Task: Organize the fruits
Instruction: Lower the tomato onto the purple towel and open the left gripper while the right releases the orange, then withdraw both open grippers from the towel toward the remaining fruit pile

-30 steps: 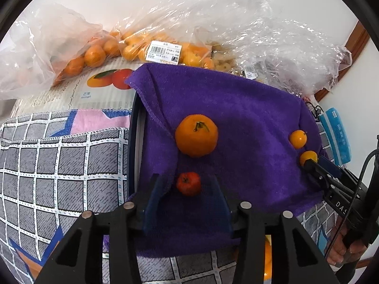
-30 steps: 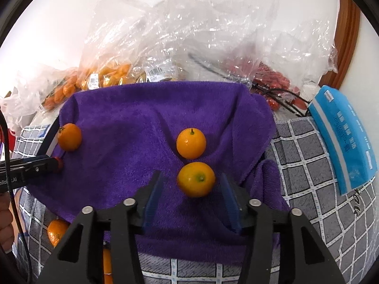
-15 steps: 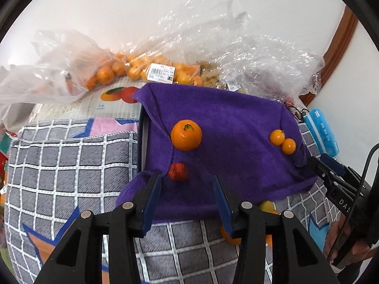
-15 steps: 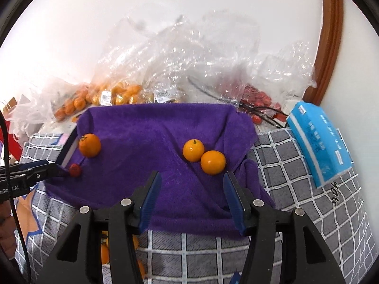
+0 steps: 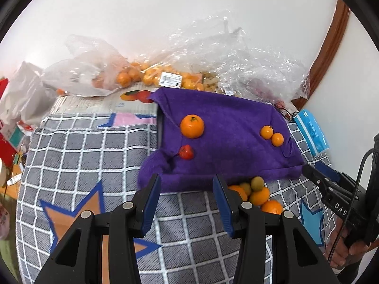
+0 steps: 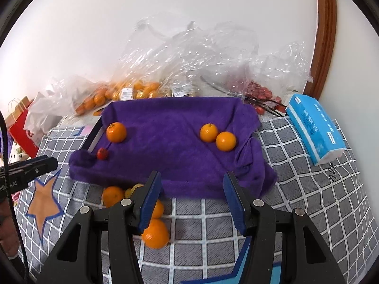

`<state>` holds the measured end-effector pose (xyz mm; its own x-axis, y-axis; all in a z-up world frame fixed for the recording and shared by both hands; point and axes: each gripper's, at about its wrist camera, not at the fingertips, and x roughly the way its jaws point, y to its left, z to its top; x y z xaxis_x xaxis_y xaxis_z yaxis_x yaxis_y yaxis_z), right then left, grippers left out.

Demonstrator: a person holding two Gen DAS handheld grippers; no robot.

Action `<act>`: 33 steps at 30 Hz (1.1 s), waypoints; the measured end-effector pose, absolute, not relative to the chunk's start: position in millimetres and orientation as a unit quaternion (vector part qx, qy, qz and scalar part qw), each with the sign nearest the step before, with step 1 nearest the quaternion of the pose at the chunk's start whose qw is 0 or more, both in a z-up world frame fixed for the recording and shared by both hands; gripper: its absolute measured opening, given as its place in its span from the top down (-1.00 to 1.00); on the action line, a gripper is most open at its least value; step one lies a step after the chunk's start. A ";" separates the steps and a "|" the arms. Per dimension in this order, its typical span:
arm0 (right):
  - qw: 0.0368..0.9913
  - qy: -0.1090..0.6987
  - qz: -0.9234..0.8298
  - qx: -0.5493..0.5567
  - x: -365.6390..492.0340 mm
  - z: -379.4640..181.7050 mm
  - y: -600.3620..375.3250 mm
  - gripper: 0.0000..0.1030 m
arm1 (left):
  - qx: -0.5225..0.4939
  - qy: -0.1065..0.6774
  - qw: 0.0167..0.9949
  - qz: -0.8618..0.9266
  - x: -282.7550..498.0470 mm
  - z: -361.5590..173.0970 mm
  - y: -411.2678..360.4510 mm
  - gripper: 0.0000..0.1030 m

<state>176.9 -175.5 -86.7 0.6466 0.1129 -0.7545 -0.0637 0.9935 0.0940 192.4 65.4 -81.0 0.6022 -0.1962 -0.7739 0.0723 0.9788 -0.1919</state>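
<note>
Checkered blanket wider in view; both grippers pulled back from purple towel, spread, empty.

A blue tissue pack lies on the checked blanket.

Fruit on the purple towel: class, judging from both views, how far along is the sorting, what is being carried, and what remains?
Done: on the purple towel lie one orange, one small red fruit and two small oranges. In hand: nothing; the left gripper and right gripper both have empty, open jaws. Left: a pile of loose fruit on the checked cloth by the towel's near edge.
</note>
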 end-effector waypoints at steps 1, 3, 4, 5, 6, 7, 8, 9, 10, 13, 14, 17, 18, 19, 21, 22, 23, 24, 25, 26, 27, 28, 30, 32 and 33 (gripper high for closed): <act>0.907 0.418 0.051 0.029 174.8 -87.3 -174.2 -0.05 | -0.073 0.439 0.892 -0.073 190.0 -80.5 68.4 0.16; 0.905 0.421 0.059 0.031 170.7 -91.5 -170.2 -0.05 | -0.078 0.440 0.892 -0.068 186.3 -81.5 72.9 0.16; 0.902 0.427 0.065 0.031 169.1 -95.5 -167.6 -0.05 | -0.080 0.440 0.892 -0.065 183.4 -82.8 74.9 0.16; 0.899 0.431 0.070 0.032 167.1 -99.1 -166.1 -0.05 | -0.080 0.441 0.892 -0.063 180.8 -83.9 75.6 0.16; 0.896 0.436 0.076 0.032 165.1 -103.9 -163.7 -0.05 | -0.081 0.442 0.891 -0.062 178.8 -85.8 76.2 0.16; 0.893 0.441 0.081 0.030 162.5 -109.3 -160.7 -0.05 | -0.082 0.445 0.889 -0.060 176.3 -89.2 76.2 0.16; 0.891 0.446 0.085 0.030 161.3 -113.9 -158.6 -0.05 | -0.081 0.448 0.888 -0.060 174.5 -91.3 75.8 0.16; 0.887 0.451 0.091 0.030 159.3 -118.8 -156.1 -0.05 | -0.081 0.451 0.887 -0.060 172.8 -94.0 75.3 0.16; 0.884 0.456 0.097 0.030 157.6 -124.0 -153.0 -0.05 | -0.081 0.453 0.886 -0.061 170.8 -97.7 74.8 0.16; 0.879 0.465 0.108 0.027 151.9 -136.2 -146.1 -0.05 | -0.080 0.461 0.882 -0.060 166.2 -104.8 73.1 0.16; 0.877 0.467 0.109 0.026 150.8 -140.3 -144.3 -0.02 | -0.077 0.464 0.880 -0.059 164.6 -107.3 72.3 0.16; 0.867 0.484 0.112 0.024 151.6 -155.0 -139.2 0.37 | -0.071 0.467 0.879 -0.056 160.9 -111.1 71.9 0.16; 0.868 0.485 0.108 0.024 151.5 -156.7 -139.0 0.37 | -0.070 0.468 0.879 -0.055 160.3 -111.9 71.9 0.16; 0.871 0.479 0.107 0.028 149.9 -156.7 -140.0 0.37 | -0.069 0.469 0.879 -0.053 159.3 -112.3 71.6 0.16; 0.871 0.477 0.111 0.032 148.2 -156.5 -142.0 0.38 | -0.069 0.467 0.880 -0.054 158.3 -111.9 71.0 0.16; 0.873 0.475 0.109 0.032 147.4 -155.7 -143.8 0.38 | -0.069 0.466 0.880 -0.054 157.5 -111.7 70.0 0.16; 0.874 0.473 0.105 0.032 146.8 -154.7 -146.0 0.38 | -0.068 0.465 0.881 -0.055 156.7 -111.7 68.6 0.16; 0.876 0.471 0.102 0.032 146.0 -153.9 -148.9 0.38 | -0.067 0.464 0.881 -0.056 155.7 -112.0 67.1 0.16; 0.876 0.470 0.100 0.033 145.7 -153.2 -152.0 0.38 | -0.066 0.464 0.881 -0.057 155.5 -112.2 65.9 0.16; 0.877 0.470 0.099 0.036 144.4 -153.2 -155.1 0.38 | -0.065 0.465 0.881 -0.058 155.4 -113.2 63.8 0.16; 0.876 0.471 0.096 0.039 143.0 -153.9 -159.0 0.38 | -0.065 0.466 0.880 -0.060 155.2 -114.3 61.9 0.16; 0.875 0.473 0.096 0.039 142.3 -154.8 -160.6 0.38 | -0.065 0.467 0.880 -0.062 154.6 -116.3 59.7 0.16; 0.874 0.474 0.099 0.038 141.2 -157.9 -162.3 0.37 | -0.065 0.469 0.879 -0.065 153.4 -119.5 56.5 0.16; 0.872 0.478 0.101 0.034 141.1 -161.7 -162.0 0.37 | -0.065 0.470 0.877 -0.070 151.7 -124.0 53.0 0.16; 0.866 0.487 0.106 0.039 142.3 -166.0 -161.9 0.37 | -0.064 0.471 0.877 -0.071 151.0 -126.1 51.1 0.16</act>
